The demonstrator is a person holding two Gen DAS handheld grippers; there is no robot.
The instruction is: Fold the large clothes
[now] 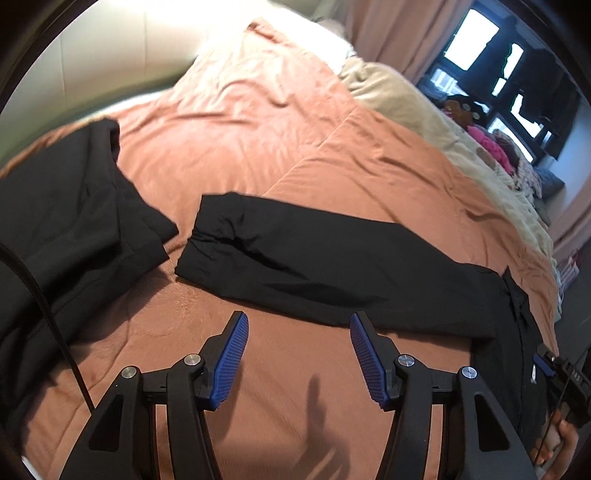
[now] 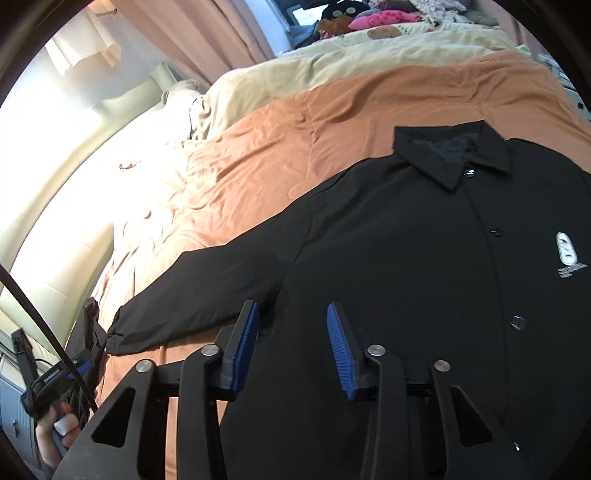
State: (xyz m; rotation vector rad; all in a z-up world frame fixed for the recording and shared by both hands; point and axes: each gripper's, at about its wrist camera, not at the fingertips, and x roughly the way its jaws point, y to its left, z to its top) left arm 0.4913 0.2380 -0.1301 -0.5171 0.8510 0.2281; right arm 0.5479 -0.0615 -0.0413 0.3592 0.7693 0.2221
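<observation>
A bed fills both views, covered by an orange-brown bedspread (image 1: 258,122) with a cream blanket (image 2: 332,70) bunched along its far side and pink curtains (image 2: 221,33) hanging beyond.

You see the black jacket (image 2: 388,266) spread flat, front side up, on the bedspread. In the right wrist view its collar (image 2: 454,155) points to the far edge, the buttoned placket runs toward you at right, and a small white logo (image 2: 567,251) sits on the chest.

One sleeve (image 1: 295,254) lies stretched out to the left across the bedspread, its gathered cuff (image 1: 203,236) at the left end. Just left of that cuff, apart from it, rests a second black garment (image 1: 74,206), loosely heaped.

Your left gripper (image 1: 299,325) hovers over bare bedspread near the sleeve's near edge; its blue-padded fingers stand wide apart and hold nothing.

Your right gripper (image 2: 291,314) hovers over the jacket where sleeve meets body; its fingers are likewise spread and empty. Whether either tip touches cloth cannot be told.
</observation>
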